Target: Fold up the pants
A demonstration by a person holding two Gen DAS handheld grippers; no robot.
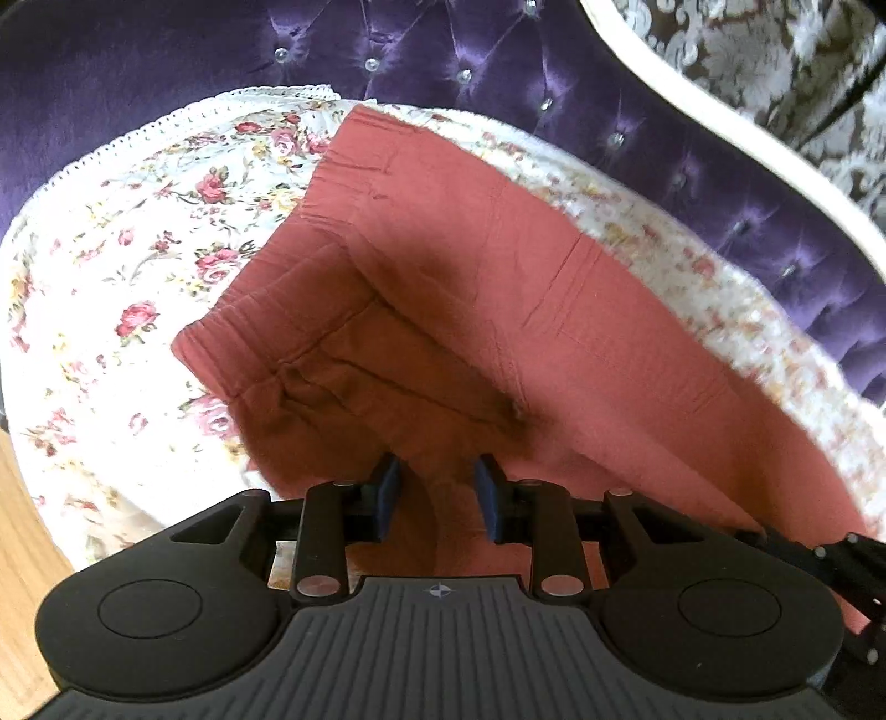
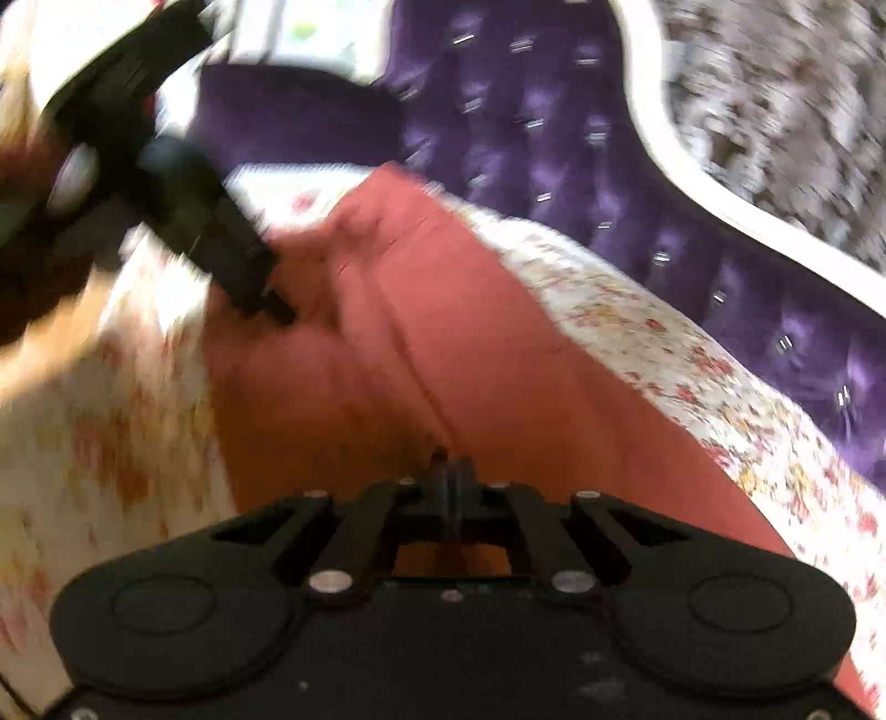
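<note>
Mid-fold on red pants (image 1: 454,277) lying on floral bedspread (image 1: 138,232): left gripper (image 1: 437,498) fingers parted over fabric, right gripper (image 2: 451,487) fingers closed, pinch unclear; next needs firm hem grip.

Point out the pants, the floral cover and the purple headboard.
pants (image 1: 443,266): left wrist view, flat middle of the leg.
floral cover (image 1: 138,249): left wrist view, bare rose-printed part.
purple headboard (image 1: 166,50): left wrist view, tufted padding.
</note>
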